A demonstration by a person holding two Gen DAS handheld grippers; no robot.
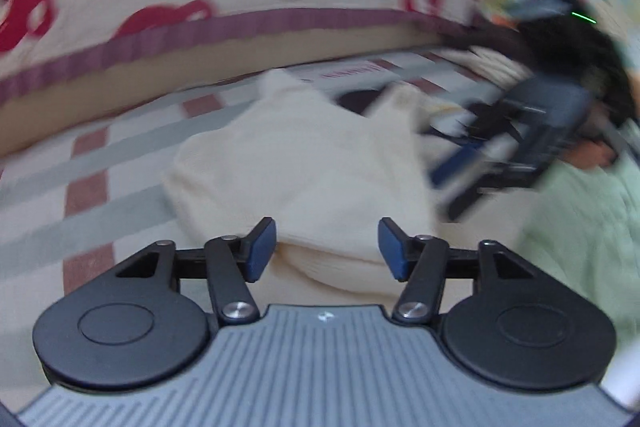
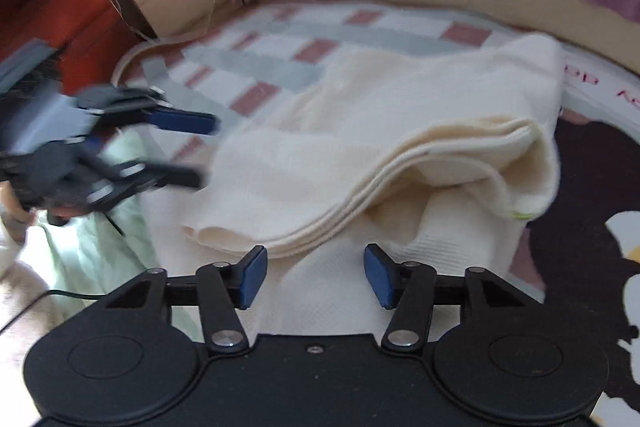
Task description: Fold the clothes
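While both grippers gape, cream garment [image 2: 360, 131] folded, red lettering [image 2: 588, 79] unreadable

Checked bedsheet [image 2: 280, 39], cream garment [image 2: 360, 131] folded on it, pale green cloth [image 1: 580, 227] alongside.

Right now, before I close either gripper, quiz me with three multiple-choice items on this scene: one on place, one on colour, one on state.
1. Where does the cream garment lie?
A. on the checked bedsheet
B. inside the cardboard box
C. hanging over the quilt

2. What colour are the pads of the right gripper?
A. red
B. blue
C. green

3. How does the left gripper stand?
A. shut on the garment
B. shut on nothing
C. open, holding nothing

Answers:
1 A: the garment rests on the checked sheet.
2 B: both pads show blue.
3 C: its fingers stand wide apart with the cloth beyond them.
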